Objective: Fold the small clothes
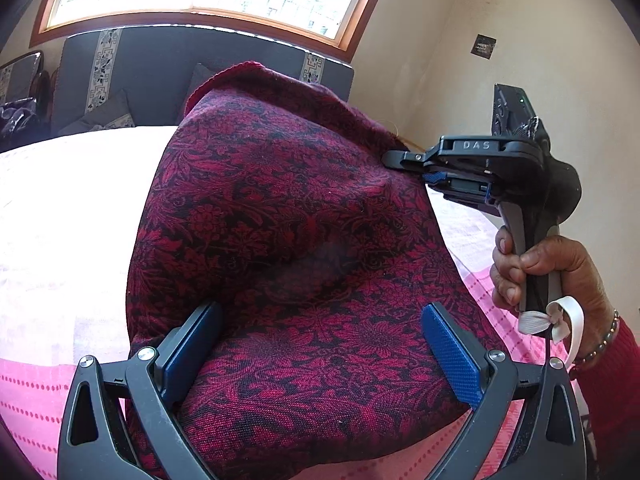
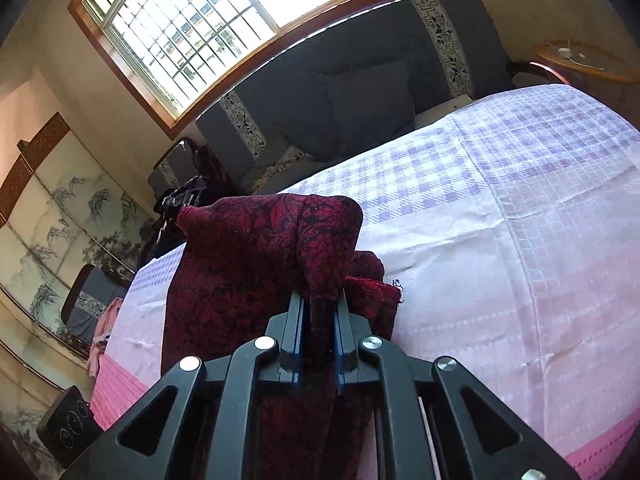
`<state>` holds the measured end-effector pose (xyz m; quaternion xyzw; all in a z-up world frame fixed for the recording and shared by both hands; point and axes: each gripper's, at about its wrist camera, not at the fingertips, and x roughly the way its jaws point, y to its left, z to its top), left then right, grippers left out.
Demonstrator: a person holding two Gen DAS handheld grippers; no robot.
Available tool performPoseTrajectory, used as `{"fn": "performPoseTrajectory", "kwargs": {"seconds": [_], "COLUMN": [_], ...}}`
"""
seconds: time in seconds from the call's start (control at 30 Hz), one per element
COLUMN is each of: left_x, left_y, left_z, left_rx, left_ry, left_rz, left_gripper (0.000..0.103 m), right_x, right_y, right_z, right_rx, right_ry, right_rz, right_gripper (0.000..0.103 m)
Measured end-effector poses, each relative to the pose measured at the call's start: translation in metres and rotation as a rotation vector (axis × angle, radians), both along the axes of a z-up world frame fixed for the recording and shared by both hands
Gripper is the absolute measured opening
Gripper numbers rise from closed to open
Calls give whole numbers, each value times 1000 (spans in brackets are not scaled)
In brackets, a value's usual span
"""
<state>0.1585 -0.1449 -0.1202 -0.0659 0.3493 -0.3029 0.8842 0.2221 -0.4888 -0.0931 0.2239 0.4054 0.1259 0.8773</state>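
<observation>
Our right gripper [image 2: 320,304] clamped on red floral cloth [image 1: 288,216]; our left gripper [image 1: 320,344] spread apart, cloth draped between its fingers.

Both wrist views close, facing window [image 2: 224,28], sharing garment [image 1: 288,216]

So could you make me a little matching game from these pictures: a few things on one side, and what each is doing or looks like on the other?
Things:
1. left hand-held gripper
2. right hand-held gripper
3. cloth
4. bedspread

Descriptions:
A. pink and white checks
B. dark red floral pattern
C. fingers wide apart
D. pinching a bunch of fabric

Pairs: 1-C, 2-D, 3-B, 4-A
</observation>
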Motion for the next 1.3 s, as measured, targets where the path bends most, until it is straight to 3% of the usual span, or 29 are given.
{"fn": "performPoseTrajectory", "kwargs": {"seconds": [0.07,0.2,0.33,0.43,0.67,0.8,0.87,0.97,1.3], "left_x": [0,1,1,-1,-4,-8,-11,-13,-11], "left_y": [0,0,-2,-4,-8,-8,-7,-3,15], "left_z": [0,0,1,1,2,3,5,10,46], "left_rx": [7,3,13,12,22,27,24,45,141], "left_ry": [-3,3,2,4,-3,-14,-24,-38,-141], "left_rz": [-1,0,1,6,9,14,21,40,119], "left_gripper": [99,100,100,100,100,100,100,100,100], "right_x": [5,5,2,-2,-8,-7,-8,-8,-10], "right_y": [4,-5,-4,2,18,11,11,4,9], "right_z": [-20,-35,-34,-29,-36,-39,-40,-43,-41], "right_rx": [-44,48,18,0,-123,-96,-110,-84,-122], "right_ry": [43,46,39,33,-15,-6,4,27,22], "right_rz": [12,-19,-26,-47,-70,-70,-84,-101,-118], "right_gripper": [12,14,17,28,28,29,43,50,51]}}
